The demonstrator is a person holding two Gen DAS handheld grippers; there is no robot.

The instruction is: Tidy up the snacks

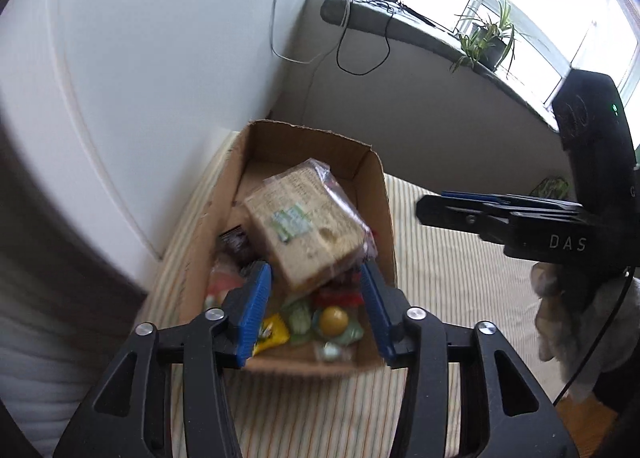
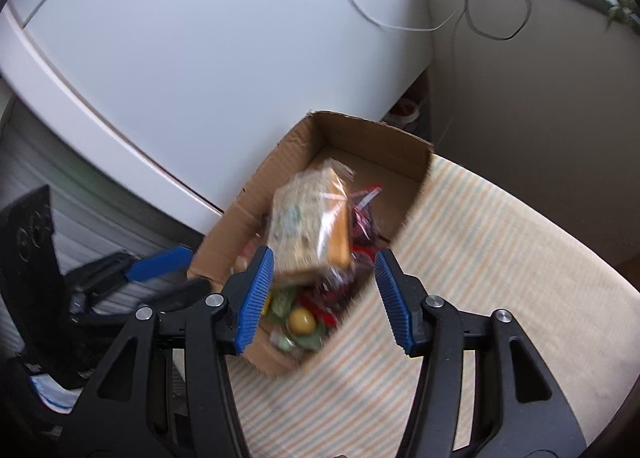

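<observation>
An open cardboard box point(image 1: 372, 194) point(image 2: 408, 146) stands on a striped cloth beside a white cabinet. A clear bag of sliced bread point(image 1: 308, 226) point(image 2: 308, 226) lies tilted on top of small snacks in the box, among them a yellow ball-shaped sweet point(image 1: 334, 320) point(image 2: 302, 321), a yellow packet point(image 1: 272, 332) and red wrappers point(image 2: 364, 214). My left gripper point(image 1: 316, 310) is open above the box's near end, the bread between and beyond its blue pads. My right gripper point(image 2: 324, 294) is open and empty over the same end; in the left wrist view point(image 1: 424, 208) its jaws look closed side-on.
The white cabinet point(image 1: 120, 78) stands left of the box. The striped cloth point(image 1: 460, 278) point(image 2: 480, 258) stretches to the right. A windowsill point(image 1: 400, 22) with a potted plant point(image 1: 488, 38), cables and chargers runs behind. A grey cloth point(image 1: 560, 318) is at the right edge.
</observation>
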